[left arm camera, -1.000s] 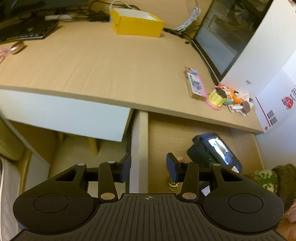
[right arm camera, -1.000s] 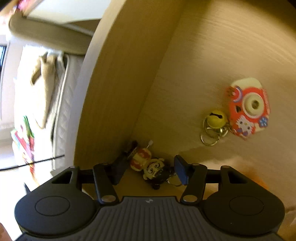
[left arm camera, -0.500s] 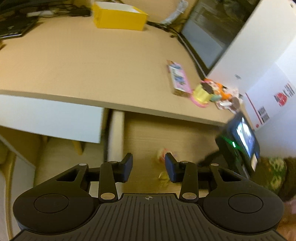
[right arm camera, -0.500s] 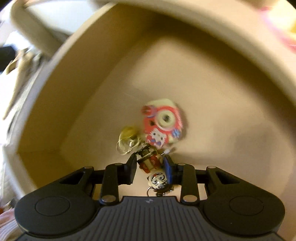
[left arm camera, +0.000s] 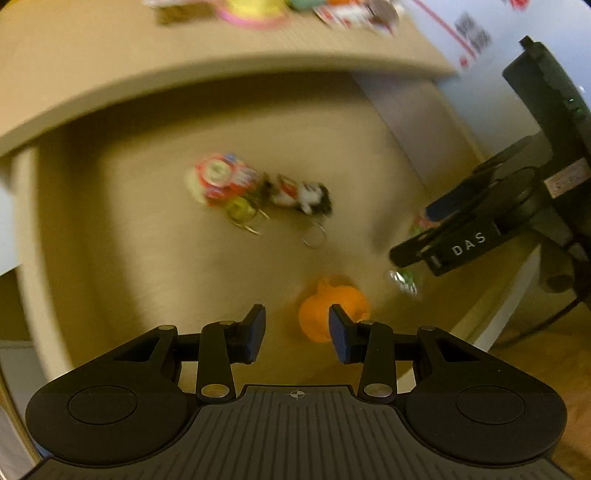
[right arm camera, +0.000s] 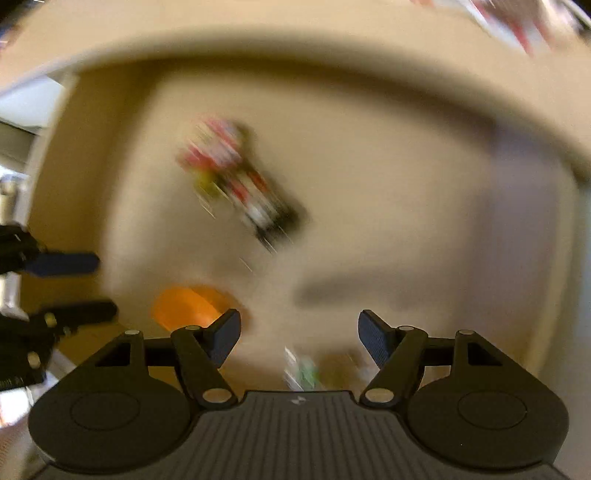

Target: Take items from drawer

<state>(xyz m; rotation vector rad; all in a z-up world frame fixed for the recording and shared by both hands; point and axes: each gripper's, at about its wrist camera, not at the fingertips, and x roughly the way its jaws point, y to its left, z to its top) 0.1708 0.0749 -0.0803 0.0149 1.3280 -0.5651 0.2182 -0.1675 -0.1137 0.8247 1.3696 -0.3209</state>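
The open drawer point(left arm camera: 129, 240) holds a red and white toy camera point(left arm camera: 218, 177), a yellow smiley keychain point(left arm camera: 240, 210), a figurine keychain point(left arm camera: 303, 192), an orange object point(left arm camera: 321, 314) and a green wrapped item point(left arm camera: 402, 277). My left gripper point(left arm camera: 297, 332) hangs low over the orange object, which lies by its right finger; its jaws are closing and the pads do not touch it. My right gripper point(right arm camera: 299, 339) is opening with nothing gripped, and the green item point(right arm camera: 303, 369) lies under the gap. In the blurred right wrist view the figurine keychain point(right arm camera: 266, 210) lies beside the toy camera point(right arm camera: 214, 147).
The desk edge point(left arm camera: 184, 74) overhangs the back of the drawer, with blurred small toys point(left arm camera: 251, 11) on top. The right gripper's body point(left arm camera: 461, 243) reaches in at the drawer's right side. The left gripper's fingers point(right arm camera: 62, 264) show at the left edge of the right wrist view.
My right gripper was shut on the figurine keychain and has let it go; it now lies in the drawer. My left gripper dropped from above the desk into the drawer, over the orange object.
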